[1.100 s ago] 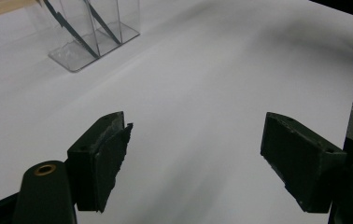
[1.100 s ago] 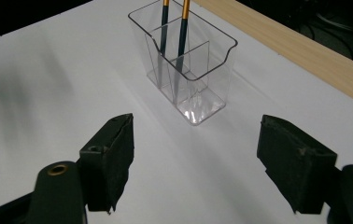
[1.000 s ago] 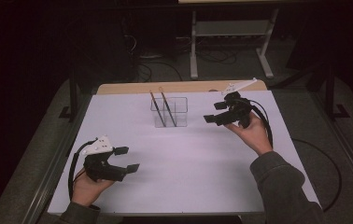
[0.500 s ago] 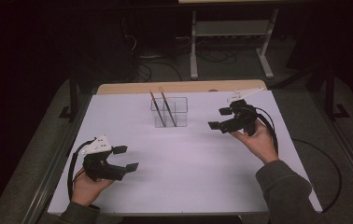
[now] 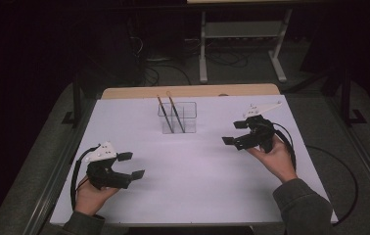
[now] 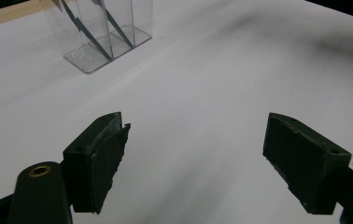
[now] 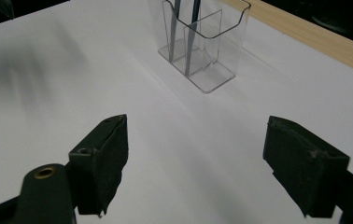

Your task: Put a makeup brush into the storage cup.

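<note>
A clear plastic holder (image 5: pixel 178 119) with two compartments stands at the back middle of the white table sheet (image 5: pixel 193 181). Two thin dark sticks (image 5: pixel 166 115) lean in it, tilted to the left. My right gripper (image 5: pixel 233 132) hovers to the right of the holder and points at it; its jaws have just been opening and nothing is between them. The right gripper view has the holder (image 7: pixel 208 44) ahead, past the gripper (image 7: pixel 195 158). My left gripper (image 5: pixel 131 165) rests open and empty near the front left. Its own view has the holder (image 6: pixel 104 37) far ahead, beyond the gripper (image 6: pixel 195 161).
A wooden table edge (image 5: pixel 188 91) runs along the back of the sheet. A black cable (image 5: pixel 342 176) loops off the right side. Metal frame legs (image 5: pixel 205 49) stand on the dark floor behind the table.
My right gripper has drawn back from the holder, to the right and toward the person, and sunk a little. Its jaws stand slightly wider. The left gripper has kept still.
</note>
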`<state>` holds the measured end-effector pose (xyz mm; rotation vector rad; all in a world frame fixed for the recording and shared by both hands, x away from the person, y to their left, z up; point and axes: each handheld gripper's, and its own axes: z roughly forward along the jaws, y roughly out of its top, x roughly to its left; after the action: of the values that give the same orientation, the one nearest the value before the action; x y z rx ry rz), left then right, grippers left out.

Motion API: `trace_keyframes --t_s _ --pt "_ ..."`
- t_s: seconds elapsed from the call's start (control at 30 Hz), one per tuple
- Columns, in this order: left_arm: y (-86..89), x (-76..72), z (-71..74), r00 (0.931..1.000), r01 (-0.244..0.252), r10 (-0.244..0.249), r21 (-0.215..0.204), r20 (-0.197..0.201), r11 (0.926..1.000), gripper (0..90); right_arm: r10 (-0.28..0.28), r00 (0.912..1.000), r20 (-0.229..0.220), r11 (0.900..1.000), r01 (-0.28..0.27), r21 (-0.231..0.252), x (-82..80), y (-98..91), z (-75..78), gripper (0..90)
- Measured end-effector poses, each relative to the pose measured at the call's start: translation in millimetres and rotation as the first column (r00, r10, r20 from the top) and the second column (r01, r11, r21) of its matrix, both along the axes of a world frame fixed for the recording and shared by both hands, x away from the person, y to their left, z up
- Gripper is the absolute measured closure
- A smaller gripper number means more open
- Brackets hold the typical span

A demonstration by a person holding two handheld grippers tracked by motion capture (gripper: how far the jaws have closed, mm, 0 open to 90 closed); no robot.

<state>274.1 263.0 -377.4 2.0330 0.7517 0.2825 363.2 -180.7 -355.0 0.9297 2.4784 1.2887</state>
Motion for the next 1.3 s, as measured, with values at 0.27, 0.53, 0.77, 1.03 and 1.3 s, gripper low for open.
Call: trace_keyframes --t_s 0.27,0.53,0.77,1.03,1.3 --pt "0.7 0.4 -1.4 0.9999 -0.01 0.01 -0.002 -0.009 0.9999 20.1 0.004 0.9998 0.018 0.9999 -0.004 -0.012 -11.2 -1.5 -3.8 21.7" --pt "2.2 0.2 -1.4 0.9999 -0.015 0.015 0.001 0.001 0.9999 20.1 -0.014 0.9995 0.03 0.9999 0.014 0.003 -19.4 -8.4 -6.8 21.6" --pt "2.2 -0.3 -2.2 0.9999 -0.017 0.017 0.001 0.001 0.9999 20.0 -0.014 0.9995 0.029 0.9998 0.014 0.011 -26.5 -12.9 -9.2 21.2" --pt "3.8 0.1 -2.6 0.9998 -0.019 0.019 0.004 -0.005 0.9998 19.8 -0.039 0.9989 0.025 0.999 0.038 0.023 -32.6 -22.4 -14.8 20.8" --pt "3.3 -1.2 -2.1 0.9998 -0.021 0.021 0.002 0.001 0.9998 19.7 -0.048 0.9987 0.019 0.9985 0.048 0.027 -38.8 -31.7 -18.7 20.7"
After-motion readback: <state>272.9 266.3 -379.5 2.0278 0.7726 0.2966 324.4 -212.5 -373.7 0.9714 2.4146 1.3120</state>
